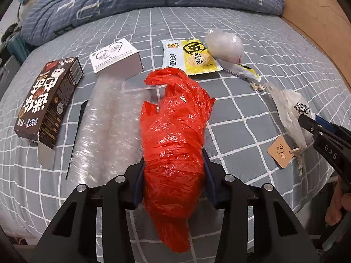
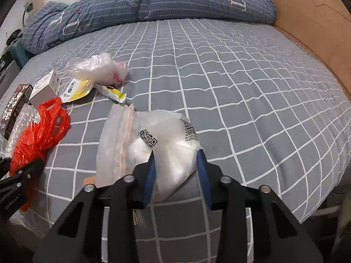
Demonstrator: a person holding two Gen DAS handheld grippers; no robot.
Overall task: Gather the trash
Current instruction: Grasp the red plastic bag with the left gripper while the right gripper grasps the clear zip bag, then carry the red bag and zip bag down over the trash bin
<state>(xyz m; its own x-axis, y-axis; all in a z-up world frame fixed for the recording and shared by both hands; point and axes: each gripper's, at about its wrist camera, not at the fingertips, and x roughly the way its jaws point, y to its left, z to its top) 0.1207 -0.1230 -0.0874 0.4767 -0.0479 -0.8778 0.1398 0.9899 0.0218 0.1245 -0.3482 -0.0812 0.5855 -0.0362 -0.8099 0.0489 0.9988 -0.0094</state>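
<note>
My left gripper [image 1: 174, 166] is shut on a crumpled red plastic bag [image 1: 175, 131], which lies lengthwise between its fingers on the bed; the bag also shows in the right wrist view [image 2: 37, 135]. My right gripper [image 2: 175, 157] has its fingers around a clear zip bag with a QR label [image 2: 149, 144]; whether the fingers pinch it is unclear. That gripper shows at the right edge of the left wrist view [image 1: 307, 118], over the zip bag [image 1: 289, 109] and a tan KEYU tag [image 1: 279, 153].
On the grey checked bed sheet [image 2: 241, 87] lie a brown snack box [image 1: 48, 100], a white box [image 1: 116, 57], bubble wrap [image 1: 105, 127], a yellow-white cracker packet [image 1: 193, 57] and a crumpled clear bag [image 1: 223, 46]. A blue duvet [image 2: 153, 2] lies at the back, a wooden bed board [image 2: 311, 35] at right.
</note>
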